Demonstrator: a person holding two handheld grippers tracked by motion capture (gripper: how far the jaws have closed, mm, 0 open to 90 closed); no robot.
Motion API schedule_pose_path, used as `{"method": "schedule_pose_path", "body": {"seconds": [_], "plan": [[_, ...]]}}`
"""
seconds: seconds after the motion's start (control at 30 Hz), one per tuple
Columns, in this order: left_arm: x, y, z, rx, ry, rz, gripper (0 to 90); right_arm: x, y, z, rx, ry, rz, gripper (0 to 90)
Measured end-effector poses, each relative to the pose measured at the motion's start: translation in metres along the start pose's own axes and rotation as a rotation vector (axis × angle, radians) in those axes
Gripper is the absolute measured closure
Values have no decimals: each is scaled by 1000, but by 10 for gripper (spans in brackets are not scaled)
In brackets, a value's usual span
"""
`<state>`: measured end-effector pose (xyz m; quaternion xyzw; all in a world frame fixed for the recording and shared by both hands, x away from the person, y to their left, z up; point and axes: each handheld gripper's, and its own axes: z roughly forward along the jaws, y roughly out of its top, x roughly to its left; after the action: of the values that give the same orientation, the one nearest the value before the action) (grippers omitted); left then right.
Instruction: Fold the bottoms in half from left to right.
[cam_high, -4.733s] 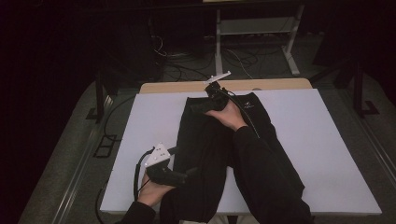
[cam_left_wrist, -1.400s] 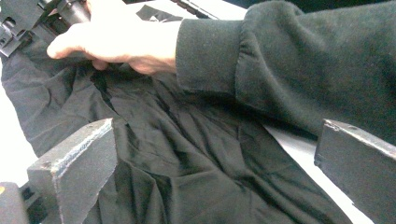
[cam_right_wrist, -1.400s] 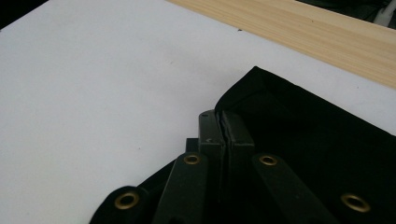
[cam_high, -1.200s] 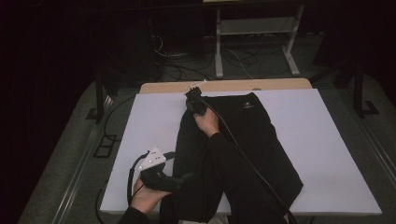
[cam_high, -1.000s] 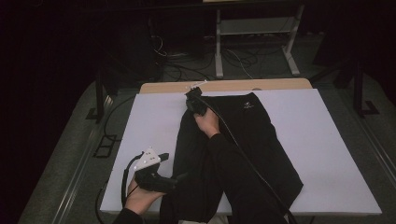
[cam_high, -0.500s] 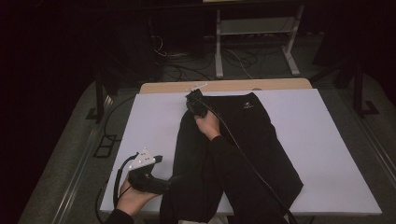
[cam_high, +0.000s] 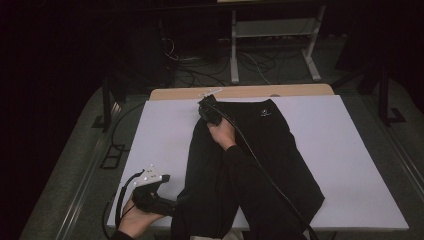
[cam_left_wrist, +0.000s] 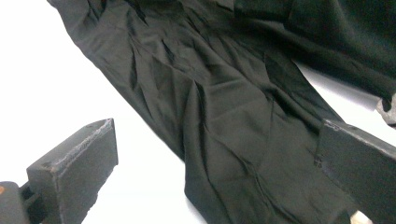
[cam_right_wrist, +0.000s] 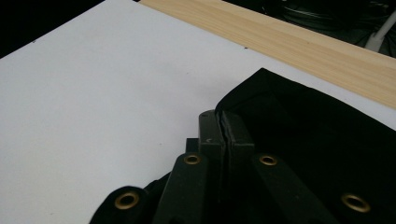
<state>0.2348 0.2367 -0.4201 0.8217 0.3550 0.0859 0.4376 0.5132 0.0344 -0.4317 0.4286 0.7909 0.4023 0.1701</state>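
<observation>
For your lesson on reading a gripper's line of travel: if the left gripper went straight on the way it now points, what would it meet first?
Probably the black trousers. The left gripper stands open, one jaw over the white table cover, and the near trouser leg lies directly ahead. How near the cloth is cannot be judged.

the right claw (cam_right_wrist: 223, 122) is matt black – two flat bars with squared tips, carried on black link arms set with brass-coloured rivets. a black cable trails from it along the person's black sleeve (cam_high: 260, 192). the left claw (cam_high: 170, 204) is black too, topped by a pale grey three-cornered plate – blocky, scuffed pads (cam_left_wrist: 74, 168), looping black cable.
</observation>
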Motion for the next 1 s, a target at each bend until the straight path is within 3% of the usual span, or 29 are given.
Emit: {"method": "schedule_pose_path", "body": {"seconds": [0.43,0.73,1.0], "plan": [[6,-11,1,68,-49,-32,68,0,1,-4,-6,2,-1,864],[13,-19,6,135,-108,-91,154,0,-1,-4,-6,3,-2,864],[15,-18,10,157,-139,-98,236,1,-1,-4,-8,6,-8,864]]}}
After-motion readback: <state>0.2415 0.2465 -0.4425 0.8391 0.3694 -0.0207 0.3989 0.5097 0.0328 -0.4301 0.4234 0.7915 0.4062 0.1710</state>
